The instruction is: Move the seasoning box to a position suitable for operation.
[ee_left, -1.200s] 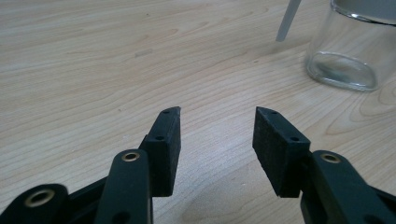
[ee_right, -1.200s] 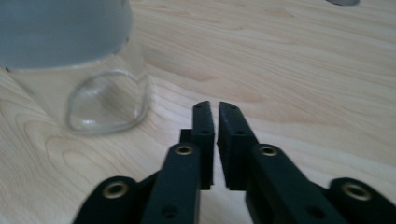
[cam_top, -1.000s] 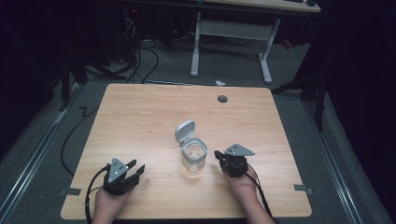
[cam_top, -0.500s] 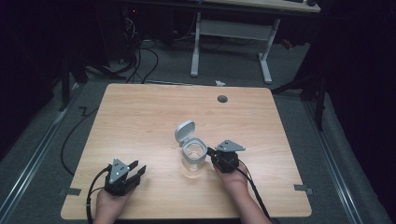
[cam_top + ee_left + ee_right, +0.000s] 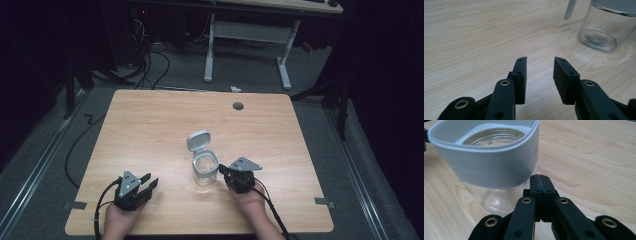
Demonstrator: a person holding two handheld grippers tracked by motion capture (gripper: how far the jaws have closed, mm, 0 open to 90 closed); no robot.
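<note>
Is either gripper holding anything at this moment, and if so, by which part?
Nothing is held. The left gripper is open over bare table. The right gripper is shut on nothing, its tips right beside the glass jar, just below its grey collar.

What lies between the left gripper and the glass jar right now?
Nothing but bare wood of the table. The high view shows an empty stretch between the left gripper and the glass jar.

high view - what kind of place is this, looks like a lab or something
Probably a lab or workshop data-recording bay, not a home. A bare wooden table stands in a dark room on grey carpet, cables run across the floor behind it, and a white-legged desk sits beyond. One glass jar is the lone prop.
</note>
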